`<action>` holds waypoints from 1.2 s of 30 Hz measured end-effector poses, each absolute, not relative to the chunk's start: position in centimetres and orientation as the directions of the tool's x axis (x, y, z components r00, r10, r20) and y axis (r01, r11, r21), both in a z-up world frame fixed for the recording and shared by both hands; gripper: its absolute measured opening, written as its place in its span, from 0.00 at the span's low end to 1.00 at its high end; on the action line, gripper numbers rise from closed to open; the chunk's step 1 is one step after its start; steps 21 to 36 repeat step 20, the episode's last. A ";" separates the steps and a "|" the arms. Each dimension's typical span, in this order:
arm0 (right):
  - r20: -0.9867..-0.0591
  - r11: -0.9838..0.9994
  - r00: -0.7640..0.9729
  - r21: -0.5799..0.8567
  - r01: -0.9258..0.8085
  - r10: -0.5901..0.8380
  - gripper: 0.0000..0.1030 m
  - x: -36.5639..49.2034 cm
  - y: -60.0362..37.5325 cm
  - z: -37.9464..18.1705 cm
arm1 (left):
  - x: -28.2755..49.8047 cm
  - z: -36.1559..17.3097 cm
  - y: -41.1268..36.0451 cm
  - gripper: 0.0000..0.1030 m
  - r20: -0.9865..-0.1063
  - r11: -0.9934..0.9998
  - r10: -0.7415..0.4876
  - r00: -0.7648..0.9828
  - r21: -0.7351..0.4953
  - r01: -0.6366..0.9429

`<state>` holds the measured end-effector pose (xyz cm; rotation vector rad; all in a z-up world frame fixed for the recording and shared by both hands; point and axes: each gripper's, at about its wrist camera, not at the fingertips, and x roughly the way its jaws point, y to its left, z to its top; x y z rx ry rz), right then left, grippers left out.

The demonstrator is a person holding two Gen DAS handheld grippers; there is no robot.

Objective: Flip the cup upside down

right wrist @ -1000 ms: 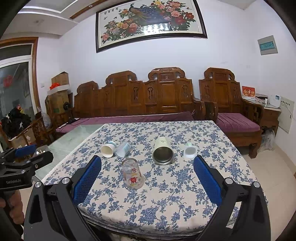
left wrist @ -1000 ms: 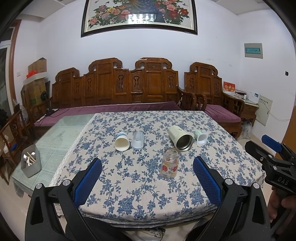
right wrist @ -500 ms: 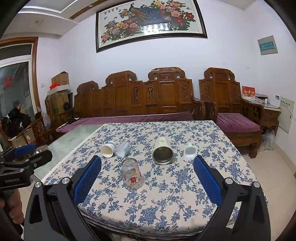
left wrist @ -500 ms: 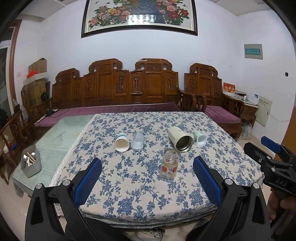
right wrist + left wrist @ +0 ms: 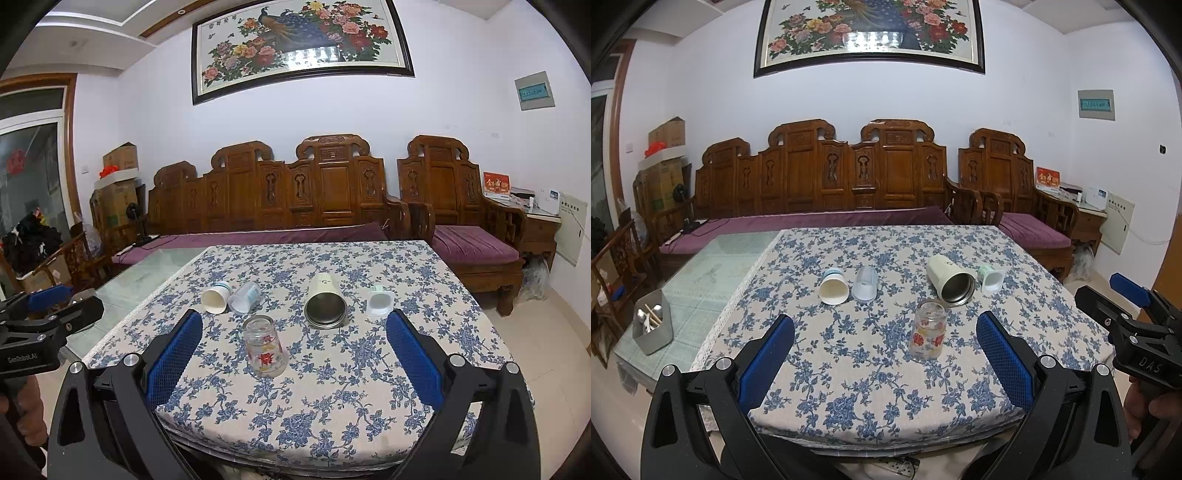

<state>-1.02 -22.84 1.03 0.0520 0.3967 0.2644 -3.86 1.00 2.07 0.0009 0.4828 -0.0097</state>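
Note:
A clear glass cup with red flower prints stands on the blue-flowered tablecloth, its narrow end up. A cream steel-lined tumbler lies on its side behind it. A white paper cup, a clear plastic cup and a small white cup also lie on their sides. My left gripper is open and empty before the table's near edge. My right gripper is open and empty, and also shows in the left wrist view.
A carved wooden bench with purple cushions stands behind the table. A grey holder with utensils sits on the bare glass part of the table at left. An armchair stands at right.
Both grippers have drifted very slightly; the cups have not moved.

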 end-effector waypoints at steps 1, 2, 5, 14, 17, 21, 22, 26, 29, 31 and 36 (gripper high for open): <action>-0.375 0.964 0.888 0.102 -0.245 0.265 0.97 -1.0 -22.8 1.0 | -3.8 2.1 1.0 0.92 -0.463 1.000 -0.010 0.886 -0.001 0.010; -0.375 0.964 0.889 0.102 -0.244 0.265 0.97 -1.0 -22.8 1.0 | -3.8 2.1 1.0 0.92 -0.464 1.000 -0.009 0.886 -0.001 0.010; -0.375 0.964 0.889 0.102 -0.244 0.265 0.97 -1.0 -22.9 1.0 | -3.9 2.1 1.0 0.92 -0.463 1.000 -0.009 0.886 -0.001 0.010; -0.375 0.964 0.888 0.105 -0.245 0.266 0.97 -1.0 -22.8 1.0 | -3.8 2.2 0.9 0.92 -0.463 1.000 -0.008 0.886 0.001 0.009; -0.374 0.964 0.888 0.103 -0.246 0.267 0.97 -1.0 -22.8 1.1 | -3.9 2.1 0.9 0.92 -0.462 1.000 -0.009 0.887 -0.001 0.010; -0.373 0.964 0.889 0.106 -0.245 0.267 0.97 -1.0 -22.8 1.1 | -3.9 2.1 0.9 0.92 -0.463 1.000 -0.009 0.887 -0.001 0.010; -0.373 0.964 0.889 0.106 -0.245 0.267 0.97 -1.0 -22.8 1.1 | -3.9 2.1 0.9 0.92 -0.463 1.000 -0.009 0.887 -0.001 0.010; -0.373 0.964 0.889 0.106 -0.245 0.267 0.97 -1.0 -22.8 1.1 | -3.9 2.1 0.9 0.92 -0.463 1.000 -0.009 0.887 -0.001 0.010; -0.373 0.964 0.889 0.106 -0.245 0.267 0.97 -1.0 -22.8 1.1 | -3.9 2.1 0.9 0.92 -0.463 1.000 -0.009 0.887 -0.001 0.010; -0.373 0.964 0.889 0.106 -0.245 0.267 0.97 -1.0 -22.8 1.1 | -3.9 2.1 0.9 0.92 -0.463 1.000 -0.009 0.887 -0.001 0.010; -0.373 0.964 0.889 0.106 -0.245 0.267 0.97 -1.0 -22.8 1.1 | -3.9 2.1 0.9 0.92 -0.463 1.000 -0.009 0.887 -0.001 0.010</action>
